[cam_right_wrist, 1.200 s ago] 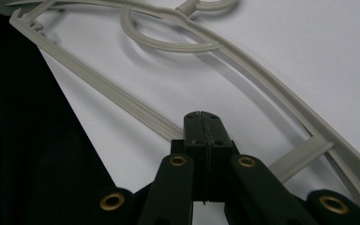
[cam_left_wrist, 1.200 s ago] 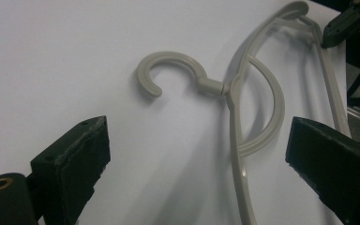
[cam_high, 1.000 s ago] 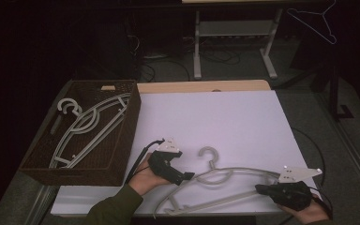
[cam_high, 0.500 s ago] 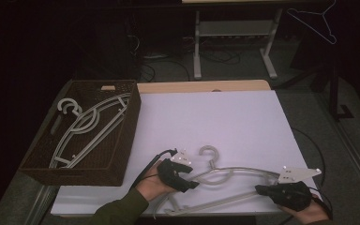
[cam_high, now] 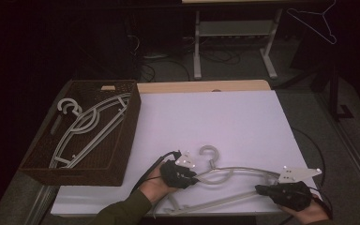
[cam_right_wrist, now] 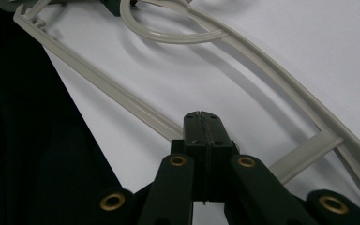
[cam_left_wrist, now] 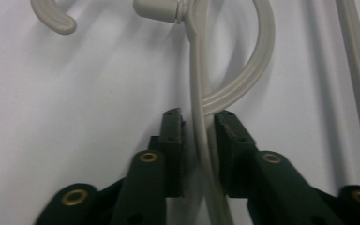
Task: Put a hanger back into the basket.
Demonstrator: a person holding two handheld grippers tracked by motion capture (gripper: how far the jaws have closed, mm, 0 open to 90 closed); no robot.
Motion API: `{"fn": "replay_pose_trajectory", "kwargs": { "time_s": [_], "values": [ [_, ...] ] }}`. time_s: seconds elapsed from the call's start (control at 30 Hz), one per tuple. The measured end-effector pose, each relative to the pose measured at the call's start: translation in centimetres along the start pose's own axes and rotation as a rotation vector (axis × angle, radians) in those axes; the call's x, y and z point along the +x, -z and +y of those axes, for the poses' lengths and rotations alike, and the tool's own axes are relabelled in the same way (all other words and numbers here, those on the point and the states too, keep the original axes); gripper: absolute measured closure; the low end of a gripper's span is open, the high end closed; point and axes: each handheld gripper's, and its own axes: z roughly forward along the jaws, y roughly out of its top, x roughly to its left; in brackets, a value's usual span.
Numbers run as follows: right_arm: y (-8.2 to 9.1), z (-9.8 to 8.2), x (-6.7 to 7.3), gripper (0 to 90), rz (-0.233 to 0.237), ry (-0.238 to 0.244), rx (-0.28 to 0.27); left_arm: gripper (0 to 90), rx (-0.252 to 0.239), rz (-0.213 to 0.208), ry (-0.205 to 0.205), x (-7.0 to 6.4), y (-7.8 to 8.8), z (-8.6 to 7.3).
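We can read no writing, label, brand, number or sign anywhere in these views.

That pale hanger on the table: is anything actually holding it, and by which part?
The left gripper has just closed its fingers around the hanger at its upper arm, below the hook. The right gripper is shut, holding nothing.
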Motion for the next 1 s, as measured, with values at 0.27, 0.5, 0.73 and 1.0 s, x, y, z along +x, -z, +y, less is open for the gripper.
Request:
{"fn": "replay_pose_trajectory", "kwargs": {
  "time_s": [0.27, 0.5, 0.73, 1.0],
  "values": [
    [0.0, 0.2, 0.0, 89.7, 0.000, 0.004, -0.004, 80.4, 0.004, -0.005, 0.037, 0.2, 0.0, 0.1],
    [0.1, 1.0, 0.1, 84.1, -0.006, 0.021, -0.045, 81.9, -0.021, 0.004, 0.103, 0.7, 0.2, 0.1],
    [0.1, 2.3, 0.1, 48.0, -0.042, 0.002, -0.123, 82.2, -0.053, 0.044, 0.141, 1.8, 1.8, 0.3],
    [0.7, 3.7, -0.4, 21.7, -0.100, 0.000, -0.211, 82.4, -0.081, 0.103, 0.180, 3.5, 4.5, 0.9]
  ]
}}
